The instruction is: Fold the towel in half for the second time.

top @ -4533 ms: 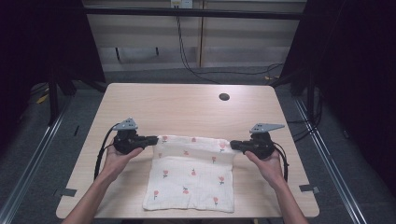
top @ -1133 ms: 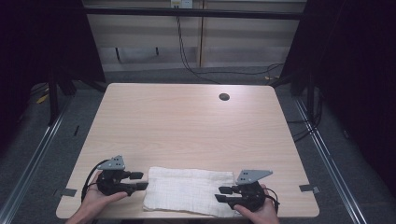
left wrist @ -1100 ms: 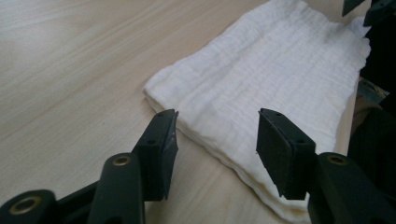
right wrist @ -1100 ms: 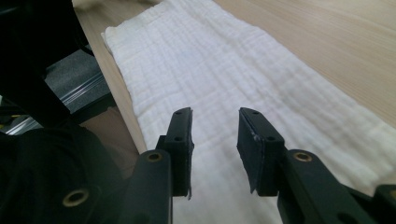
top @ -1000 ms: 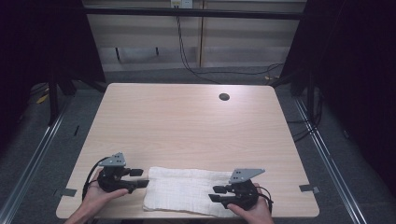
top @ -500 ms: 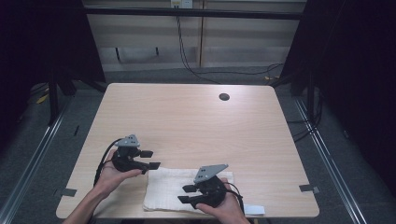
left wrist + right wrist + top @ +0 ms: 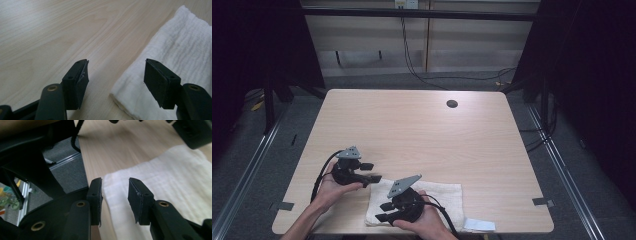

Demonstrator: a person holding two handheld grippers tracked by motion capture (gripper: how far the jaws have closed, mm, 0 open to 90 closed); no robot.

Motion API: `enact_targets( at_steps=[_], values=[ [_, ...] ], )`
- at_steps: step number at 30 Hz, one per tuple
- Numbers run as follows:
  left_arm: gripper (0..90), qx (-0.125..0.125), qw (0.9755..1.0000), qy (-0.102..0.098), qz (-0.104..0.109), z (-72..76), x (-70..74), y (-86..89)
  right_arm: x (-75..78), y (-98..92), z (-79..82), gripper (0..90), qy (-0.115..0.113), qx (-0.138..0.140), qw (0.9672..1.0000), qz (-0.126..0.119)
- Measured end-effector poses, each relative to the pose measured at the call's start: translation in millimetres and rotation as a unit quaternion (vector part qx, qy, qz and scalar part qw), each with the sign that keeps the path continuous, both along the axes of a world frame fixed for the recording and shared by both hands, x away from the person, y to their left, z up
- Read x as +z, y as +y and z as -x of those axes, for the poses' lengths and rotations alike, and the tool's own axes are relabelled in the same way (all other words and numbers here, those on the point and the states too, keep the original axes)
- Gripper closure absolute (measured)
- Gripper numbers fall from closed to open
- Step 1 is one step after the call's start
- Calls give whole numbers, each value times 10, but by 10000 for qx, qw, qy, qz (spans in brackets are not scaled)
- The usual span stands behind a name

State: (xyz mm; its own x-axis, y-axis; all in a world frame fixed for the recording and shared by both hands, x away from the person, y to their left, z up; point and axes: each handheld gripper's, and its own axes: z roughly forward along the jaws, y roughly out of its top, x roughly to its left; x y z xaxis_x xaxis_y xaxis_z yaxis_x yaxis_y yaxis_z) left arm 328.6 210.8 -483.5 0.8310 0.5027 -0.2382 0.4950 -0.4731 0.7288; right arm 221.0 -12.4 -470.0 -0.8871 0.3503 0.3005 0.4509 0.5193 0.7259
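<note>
A white cloth (image 7: 437, 197) lies folded into a short thick pad near the table's front edge. My left gripper (image 7: 372, 172) sits at the cloth's left far corner, pointing right. In the left gripper view it (image 7: 116, 62) is open wide, with the cloth's corner (image 7: 180, 50) lying on the table under its right jaw. My right gripper (image 7: 382, 212) rests over the cloth's left front part, pointing left. In the right gripper view it (image 7: 115, 181) stands open with a narrow gap above the cloth's edge (image 7: 162, 170); nothing is pinched.
The wooden table (image 7: 412, 130) has a dark round hole (image 7: 452, 103) at the back. A small white label (image 7: 479, 225) lies at the front edge right of the cloth. Grey tape tabs (image 7: 543, 201) mark the table's sides. The floor drops off left of the table (image 7: 62, 170).
The cloth went from spread out, to a long strip, to a shorter pad as its right end came over leftward. The right gripper has moved left across it. The left gripper moved slightly inward.
</note>
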Motion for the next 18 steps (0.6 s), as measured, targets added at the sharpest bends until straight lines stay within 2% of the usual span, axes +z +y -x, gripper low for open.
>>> enact_targets(
  at_steps=[2,4,6,7,9,14,18],
  values=[
    [361,53,10000,-23,-66,-14,-8,13,-26,45,-7,647,-9,52,10000,16],
    [358,87,10000,20,-15,-25,-21,23,-72,91,-28,651,-7,89,9999,96],
    [357,37,10000,8,-53,-18,-20,27,-104,126,-38,652,-59,126,9998,141],
    [356,58,10000,-24,-73,-13,-14,28,-118,150,-44,656,29,154,9998,117],
    [357,118,9999,-70,-52,-11,-8,37,-136,204,-45,672,23,254,9996,134],
    [351,91,9999,-4,-85,-12,-35,45,-193,328,-52,658,-16,360,9991,205],
    [349,78,9999,20,-116,-10,-52,48,-265,400,-37,655,-95,400,9985,357]
  ],
)
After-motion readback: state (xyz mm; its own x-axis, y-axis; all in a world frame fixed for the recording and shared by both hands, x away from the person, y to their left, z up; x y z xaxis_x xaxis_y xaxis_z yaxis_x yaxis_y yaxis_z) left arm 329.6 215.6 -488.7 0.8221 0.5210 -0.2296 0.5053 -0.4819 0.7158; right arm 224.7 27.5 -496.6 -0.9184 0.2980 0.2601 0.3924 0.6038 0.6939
